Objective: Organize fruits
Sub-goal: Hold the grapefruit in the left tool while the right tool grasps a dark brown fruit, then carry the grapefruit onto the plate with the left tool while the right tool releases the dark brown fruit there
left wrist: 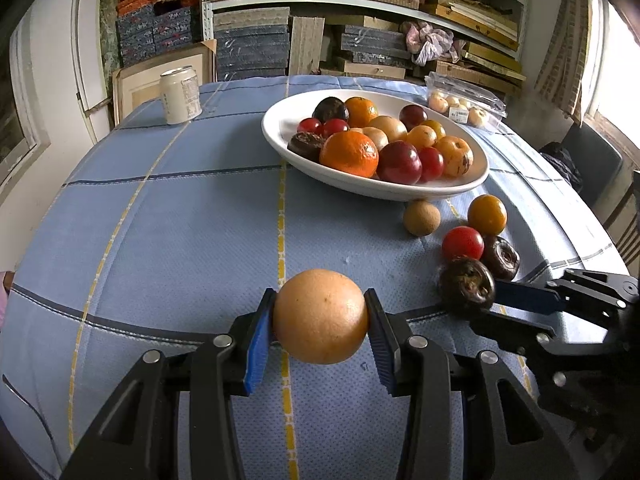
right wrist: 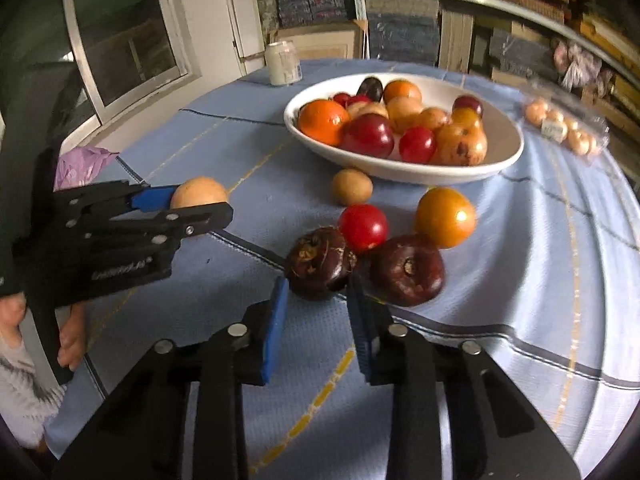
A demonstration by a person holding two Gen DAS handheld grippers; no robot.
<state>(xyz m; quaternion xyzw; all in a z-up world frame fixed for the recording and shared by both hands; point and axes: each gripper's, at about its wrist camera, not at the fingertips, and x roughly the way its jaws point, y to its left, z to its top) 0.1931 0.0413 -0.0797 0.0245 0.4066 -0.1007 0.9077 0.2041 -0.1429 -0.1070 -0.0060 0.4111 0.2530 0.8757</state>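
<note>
My left gripper (left wrist: 320,312) is shut on a pale orange round fruit (left wrist: 320,316), held just above the blue tablecloth; it also shows in the right wrist view (right wrist: 199,193). My right gripper (right wrist: 318,292) is open, its jaws just short of a dark brown fruit (right wrist: 320,263) (left wrist: 467,286), not gripping it. Beside it lie a second dark fruit (right wrist: 407,269), a red tomato (right wrist: 363,227), a yellow-orange fruit (right wrist: 445,217) and a small tan fruit (right wrist: 352,186). The white oval bowl (left wrist: 288,114) (right wrist: 508,136) behind holds several fruits.
A pale drink can (left wrist: 181,95) stands at the table's far left. A clear plastic pack of small fruits (left wrist: 464,106) lies at the far right. A purple bag (right wrist: 82,164) sits at the left table edge. Shelves of boxes stand behind.
</note>
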